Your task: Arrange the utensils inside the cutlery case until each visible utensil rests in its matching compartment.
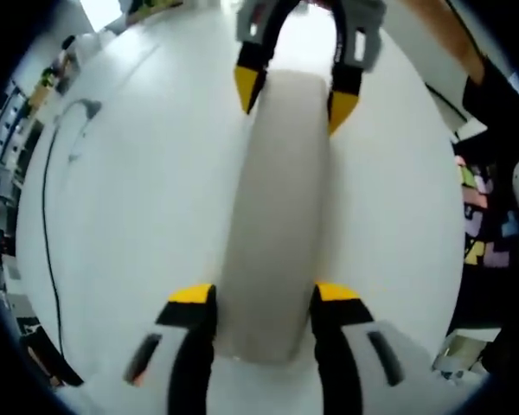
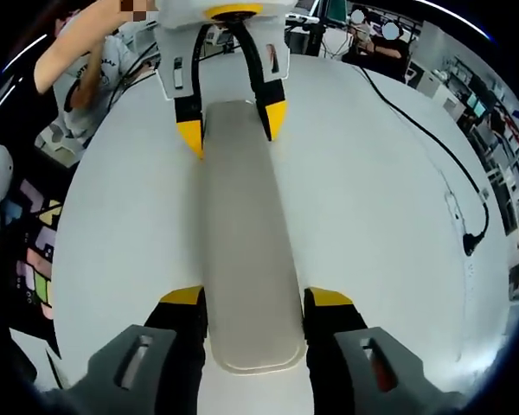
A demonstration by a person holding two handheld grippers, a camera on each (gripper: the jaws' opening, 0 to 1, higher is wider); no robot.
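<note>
A long pale grey cutlery case (image 1: pixel 277 199) lies closed on the white table (image 1: pixel 138 173), so no utensils can be seen. In the left gripper view my left gripper (image 1: pixel 264 294) has its yellow-tipped jaws pressed against both sides of the case's near end. My right gripper (image 1: pixel 294 99) clasps the far end from the opposite side. The right gripper view mirrors this: my right gripper (image 2: pixel 255 298) holds the near end of the case (image 2: pixel 242 225), and my left gripper (image 2: pixel 232 121) holds the far end.
A black cable (image 1: pixel 48 216) runs along the table's left side, and the same cable (image 2: pixel 432 147) ends in a plug (image 2: pixel 471 242). A person's arm (image 2: pixel 78 47) reaches in at the upper left. Coloured mats (image 2: pixel 35 268) lie beyond the table edge.
</note>
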